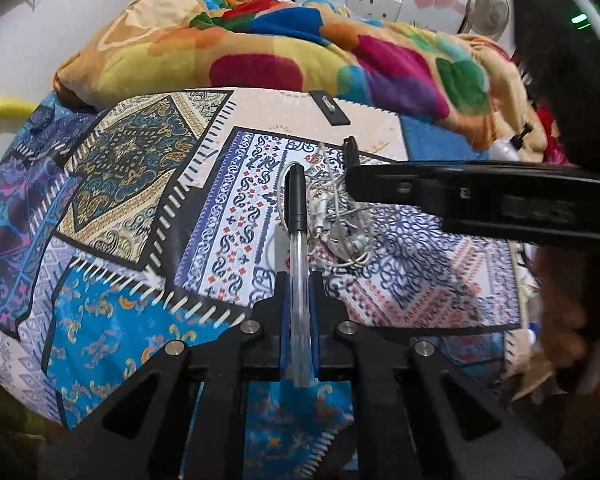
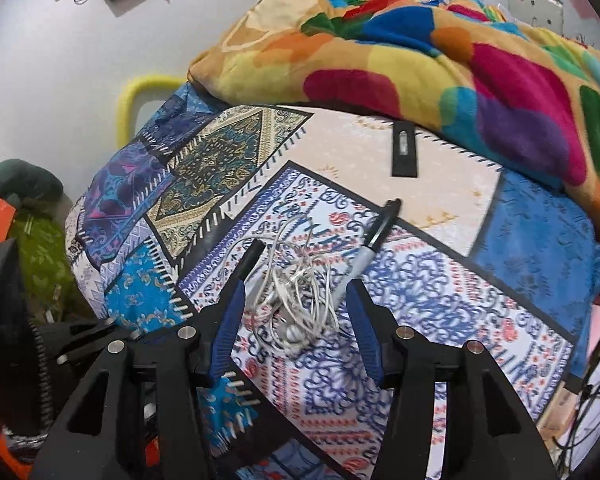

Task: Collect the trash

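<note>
My left gripper (image 1: 299, 300) is shut on a clear pen with a black cap (image 1: 298, 236), held pointing away over the patchwork bedsheet (image 1: 132, 184). The pen's cap also shows in the right wrist view (image 2: 247, 262), left of the cables. My right gripper (image 2: 294, 308) is open, its blue pads on either side of a tangle of white earphone cables (image 2: 296, 304) lying on the sheet. The cables also show in the left wrist view (image 1: 336, 224), under the right gripper's black finger (image 1: 460, 196). A second marker with a black cap (image 2: 374, 240) lies just beyond the right pad.
A colourful fleece blanket (image 2: 440, 64) is heaped at the far side of the bed. A flat black strip (image 2: 404, 148) lies on the cream patch. A yellow frame (image 2: 140, 96) stands by the white wall. A fan (image 1: 487, 12) stands at the back.
</note>
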The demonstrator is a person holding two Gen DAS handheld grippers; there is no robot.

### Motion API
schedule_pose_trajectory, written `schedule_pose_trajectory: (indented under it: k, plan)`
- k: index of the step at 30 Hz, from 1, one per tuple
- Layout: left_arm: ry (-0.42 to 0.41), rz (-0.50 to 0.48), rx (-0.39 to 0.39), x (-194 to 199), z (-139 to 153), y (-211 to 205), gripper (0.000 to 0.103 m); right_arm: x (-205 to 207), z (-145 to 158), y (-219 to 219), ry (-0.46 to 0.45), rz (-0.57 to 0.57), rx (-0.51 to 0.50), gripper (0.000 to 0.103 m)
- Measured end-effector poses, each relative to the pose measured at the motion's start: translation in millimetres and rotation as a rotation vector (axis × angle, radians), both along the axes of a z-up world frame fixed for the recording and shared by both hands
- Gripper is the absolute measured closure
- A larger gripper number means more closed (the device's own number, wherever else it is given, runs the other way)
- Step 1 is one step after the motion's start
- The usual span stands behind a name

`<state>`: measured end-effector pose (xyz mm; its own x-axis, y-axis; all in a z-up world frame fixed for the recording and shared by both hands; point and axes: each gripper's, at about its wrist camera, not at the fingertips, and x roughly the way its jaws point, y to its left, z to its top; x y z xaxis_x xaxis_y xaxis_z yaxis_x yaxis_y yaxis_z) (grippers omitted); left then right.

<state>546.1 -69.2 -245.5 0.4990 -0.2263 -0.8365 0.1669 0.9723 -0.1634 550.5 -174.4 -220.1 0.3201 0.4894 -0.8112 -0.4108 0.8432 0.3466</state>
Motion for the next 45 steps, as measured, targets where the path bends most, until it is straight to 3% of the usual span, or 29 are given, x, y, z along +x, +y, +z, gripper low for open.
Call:
schedule_pose_trajectory:
  k: [6, 11, 17, 23, 32, 38, 42, 45]
  plan:
    - [0.052, 0.021, -0.067, -18.8, 2.4, 19.6, 0.096, 3.5, -19.8, 17.8, 0.046, 0.041, -0.047, 0.054]
    - [0.076, 0.047, -0.098, -26.2, -3.8, 33.5, 0.096, -9.8, -27.7, 34.6, 0.015, 0.110, -0.110, 0.057]
    - [0.064, 0.060, -0.125, -35.0, 2.9, 39.3, 0.096, -12.2, -40.8, 54.6, 0.008, 0.155, -0.168, 0.086]
    - [0.023, 0.072, -0.143, -40.2, 23.0, 47.6, 0.096, -3.7, -37.4, 57.3, -0.001, 0.086, -0.173, 0.087]
    - [-0.034, 0.107, -0.155, -50.5, 46.5, 60.3, 0.096, 10.2, -5.9, 56.2, -0.097, -0.033, -0.203, 0.087]
    - [-0.057, 0.123, -0.197, -58.9, 57.8, 68.7, 0.096, 10.5, 2.3, 63.3, -0.151, -0.034, -0.272, 0.087]
    - [-0.051, 0.122, -0.222, -54.0, 58.7, 68.3, 0.096, 9.7, -3.6, 63.5, -0.094, -0.010, -0.246, 0.087]
    - [-0.061, 0.117, -0.209, -45.8, 62.5, 63.8, 0.096, -5.1, -4.1, 71.7, -0.103, 0.042, -0.256, 0.087]
